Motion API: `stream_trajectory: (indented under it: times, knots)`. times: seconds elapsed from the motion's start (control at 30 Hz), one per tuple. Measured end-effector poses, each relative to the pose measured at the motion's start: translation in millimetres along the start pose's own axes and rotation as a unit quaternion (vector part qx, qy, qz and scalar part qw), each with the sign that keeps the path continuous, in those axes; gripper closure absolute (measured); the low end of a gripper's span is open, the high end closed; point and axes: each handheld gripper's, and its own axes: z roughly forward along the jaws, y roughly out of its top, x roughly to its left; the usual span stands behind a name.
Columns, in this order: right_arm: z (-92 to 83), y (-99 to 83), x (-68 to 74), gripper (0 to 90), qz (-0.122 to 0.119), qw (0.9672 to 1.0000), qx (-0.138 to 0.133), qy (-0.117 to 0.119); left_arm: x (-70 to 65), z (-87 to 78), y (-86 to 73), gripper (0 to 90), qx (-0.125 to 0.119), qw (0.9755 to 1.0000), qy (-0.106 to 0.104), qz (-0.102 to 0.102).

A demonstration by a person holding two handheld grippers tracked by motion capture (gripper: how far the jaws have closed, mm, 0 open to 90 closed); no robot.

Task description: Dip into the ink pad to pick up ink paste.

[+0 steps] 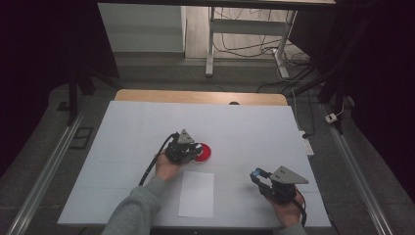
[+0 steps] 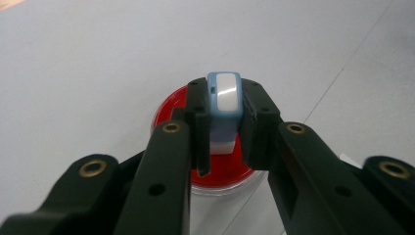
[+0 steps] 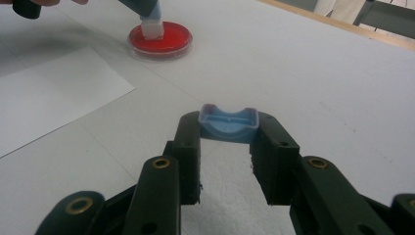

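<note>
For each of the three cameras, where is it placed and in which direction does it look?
High view: fixed above the person's side, looking forward and down on the table; forearms, hands, left gripper and right gripper show.
Left gripper view: rides on the left gripper, looking along its black fingers, which clamp a blue-and-white stamp over the red ink pad.
Right gripper view: rides on the right gripper, looking across the table; its fingers clamp a blue cap.
Shared: all three views show the ink pad; the high and right gripper views show the white paper sheet.

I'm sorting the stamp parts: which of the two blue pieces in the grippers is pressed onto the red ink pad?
The stamp in the left gripper, standing on the red ink pad. The cap in the right gripper is held apart.
</note>
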Motion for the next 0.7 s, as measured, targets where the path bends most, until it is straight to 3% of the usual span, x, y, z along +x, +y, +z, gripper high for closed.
stream_trajectory:
  times: [0.7]
  knots:
    - [0.3,0.0,0.2,65.0,0.0,1.0,0.001,0.0,-0.5,2.2,1.0,76.2,0.011,0.9999,0.002,-0.003]
